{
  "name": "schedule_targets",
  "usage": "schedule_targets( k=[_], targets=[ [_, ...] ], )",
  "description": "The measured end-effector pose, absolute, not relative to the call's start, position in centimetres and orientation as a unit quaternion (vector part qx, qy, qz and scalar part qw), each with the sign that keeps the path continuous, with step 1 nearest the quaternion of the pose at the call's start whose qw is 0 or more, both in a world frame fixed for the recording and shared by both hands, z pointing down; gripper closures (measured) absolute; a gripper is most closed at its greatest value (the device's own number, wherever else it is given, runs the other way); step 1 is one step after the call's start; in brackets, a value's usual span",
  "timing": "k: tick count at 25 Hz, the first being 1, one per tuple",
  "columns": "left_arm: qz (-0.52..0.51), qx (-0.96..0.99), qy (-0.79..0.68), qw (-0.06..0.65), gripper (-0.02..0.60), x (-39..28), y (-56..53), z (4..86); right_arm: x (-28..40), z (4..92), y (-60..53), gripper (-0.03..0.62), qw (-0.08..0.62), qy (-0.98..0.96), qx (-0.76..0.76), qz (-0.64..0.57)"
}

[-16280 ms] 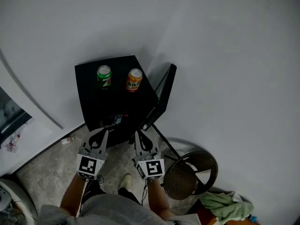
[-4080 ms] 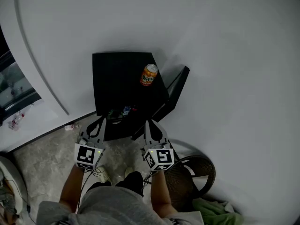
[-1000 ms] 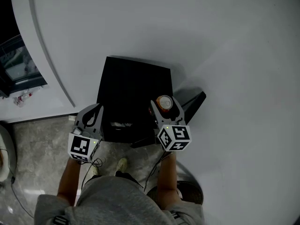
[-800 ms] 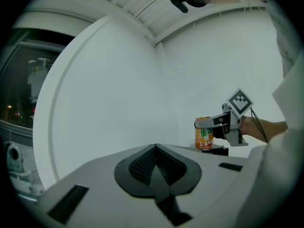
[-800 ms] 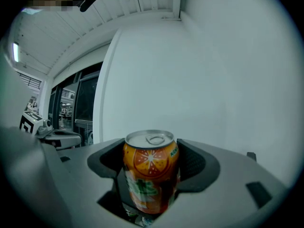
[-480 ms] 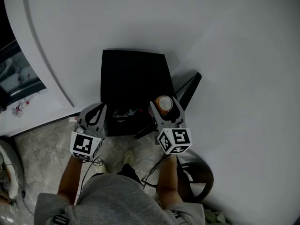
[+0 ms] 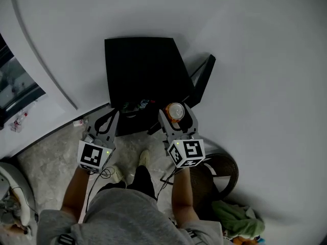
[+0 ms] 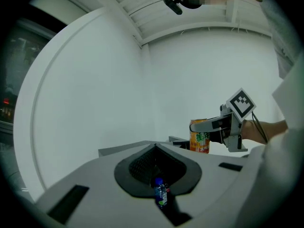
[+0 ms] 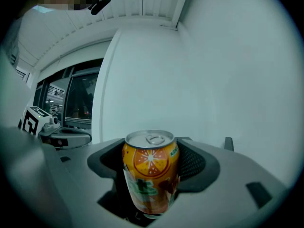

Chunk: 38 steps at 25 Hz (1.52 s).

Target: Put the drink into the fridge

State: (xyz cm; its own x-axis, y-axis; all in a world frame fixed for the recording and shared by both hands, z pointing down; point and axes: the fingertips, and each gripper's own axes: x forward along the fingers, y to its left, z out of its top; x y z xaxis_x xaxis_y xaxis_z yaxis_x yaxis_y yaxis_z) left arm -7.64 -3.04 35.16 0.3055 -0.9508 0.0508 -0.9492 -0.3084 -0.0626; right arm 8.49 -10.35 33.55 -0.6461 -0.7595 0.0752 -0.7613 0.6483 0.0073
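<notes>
An orange soda can (image 7: 176, 113) is held upright off the black side table (image 7: 143, 68), in front of its near right corner. My right gripper (image 7: 175, 109) is shut on the can (image 9: 151, 175), with one jaw on each side of its body. My left gripper (image 7: 110, 118) is shut and empty, and sits at the table's near left corner. From the left gripper view the can (image 8: 200, 136) shows in the right gripper (image 8: 223, 127), level with the tabletop. The table top is bare.
A small bottle (image 8: 160, 194) and other bits (image 7: 135, 107) lie on the table's lower shelf. A black folded frame (image 7: 202, 83) leans against the table's right side. A round wicker stool (image 7: 217, 170) and a green cloth (image 7: 237, 221) are at lower right. Dark glass panes (image 7: 15, 86) stand at far left.
My right gripper has lifted the orange can off the table and drawn it back toward the person. The green can that stood on the table 16 s ago is gone.
</notes>
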Motion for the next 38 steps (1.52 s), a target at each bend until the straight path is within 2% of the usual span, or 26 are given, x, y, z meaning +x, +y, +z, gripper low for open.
schedule_targets(
  k=[7,18,38],
  targets=[
    [-0.038,-0.813,0.581,-0.002,0.577,-6.5,-2.3,36.5,8.4,36.5,-8.8,0.252,0.03,-0.907,0.418,0.025],
    [-0.062,-0.773,0.631,-0.033,0.577,-8.5,-2.9,41.8,5.7,41.7,-10.7,0.252,0.024,-0.931,0.365,0.01],
    [-0.067,-0.711,0.698,-0.053,0.577,-12.5,-2.4,54.5,-0.5,57.4,-12.6,0.252,0.048,-0.959,0.278,0.033]
  ],
)
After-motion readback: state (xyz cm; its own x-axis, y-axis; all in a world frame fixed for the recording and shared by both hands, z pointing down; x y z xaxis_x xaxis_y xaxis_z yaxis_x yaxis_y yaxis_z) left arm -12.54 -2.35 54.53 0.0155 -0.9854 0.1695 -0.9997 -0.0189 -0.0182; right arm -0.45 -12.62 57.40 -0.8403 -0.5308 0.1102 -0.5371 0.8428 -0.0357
